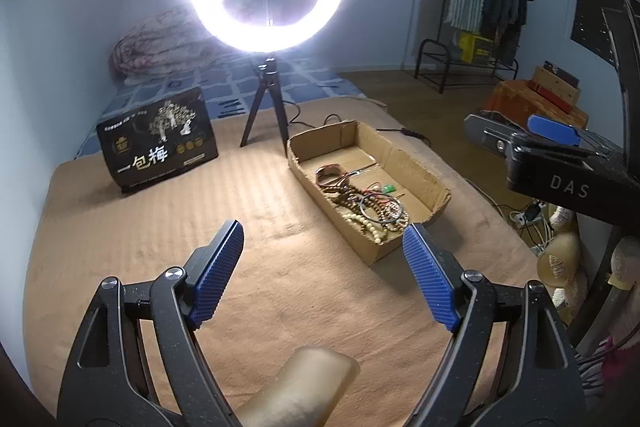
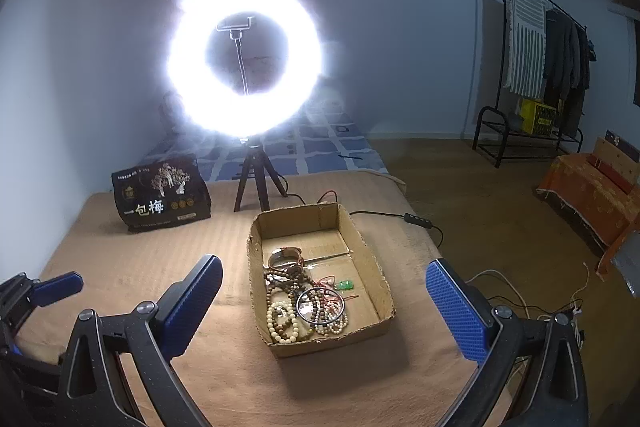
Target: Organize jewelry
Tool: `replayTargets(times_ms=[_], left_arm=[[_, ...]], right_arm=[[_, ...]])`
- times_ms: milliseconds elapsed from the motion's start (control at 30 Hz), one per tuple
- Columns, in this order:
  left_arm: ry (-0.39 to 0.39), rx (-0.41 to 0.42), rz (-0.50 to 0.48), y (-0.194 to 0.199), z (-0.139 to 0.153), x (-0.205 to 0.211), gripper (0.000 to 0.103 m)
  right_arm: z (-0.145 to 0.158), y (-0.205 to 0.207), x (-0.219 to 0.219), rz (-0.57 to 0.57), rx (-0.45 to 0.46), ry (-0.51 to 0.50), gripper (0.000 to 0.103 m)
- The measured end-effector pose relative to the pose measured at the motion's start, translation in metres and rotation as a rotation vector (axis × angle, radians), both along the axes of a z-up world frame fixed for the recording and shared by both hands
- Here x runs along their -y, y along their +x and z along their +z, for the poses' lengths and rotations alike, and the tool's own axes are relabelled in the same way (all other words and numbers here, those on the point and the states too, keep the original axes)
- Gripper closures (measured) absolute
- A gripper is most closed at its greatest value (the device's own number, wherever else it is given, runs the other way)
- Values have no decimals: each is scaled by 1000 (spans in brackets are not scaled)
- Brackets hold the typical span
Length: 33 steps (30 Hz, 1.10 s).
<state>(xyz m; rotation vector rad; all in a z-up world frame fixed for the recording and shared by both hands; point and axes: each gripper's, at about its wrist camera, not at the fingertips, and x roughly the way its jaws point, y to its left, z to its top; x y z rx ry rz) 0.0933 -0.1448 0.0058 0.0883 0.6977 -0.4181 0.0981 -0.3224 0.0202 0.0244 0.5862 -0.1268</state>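
Observation:
An open cardboard box [image 1: 416,171] [image 2: 372,267] lies on a tan blanket. It holds a pile of jewelry [image 1: 360,203] [image 2: 304,295]: wooden bead bracelets, a cream bead string, a dark bangle, a red cord with a green charm. My left gripper [image 1: 324,255] is open and empty, hovering left of and short of the box; it also shows at the left edge of the right wrist view [image 2: 56,285]. My right gripper [image 2: 324,283] is open and empty, above the box's near end; it also shows at the right in the left wrist view [image 1: 554,131].
A lit ring light on a small tripod [image 1: 266,107] [image 2: 256,183] stands behind the box, its cable trailing right. A dark snack bag [image 1: 158,141] [image 2: 160,195] stands at the back left. A pale oblong object [image 1: 304,387] lies near me. Cables and floor lie beyond the blanket's right edge.

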Motion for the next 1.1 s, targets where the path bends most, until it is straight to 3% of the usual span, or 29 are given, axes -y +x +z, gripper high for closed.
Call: replayTargets(times_ms=[1100], left_arm=[[32,33,34,-2,5,-2,19]], right_arm=[[-6,1,-2,2,-17,-1,0]])
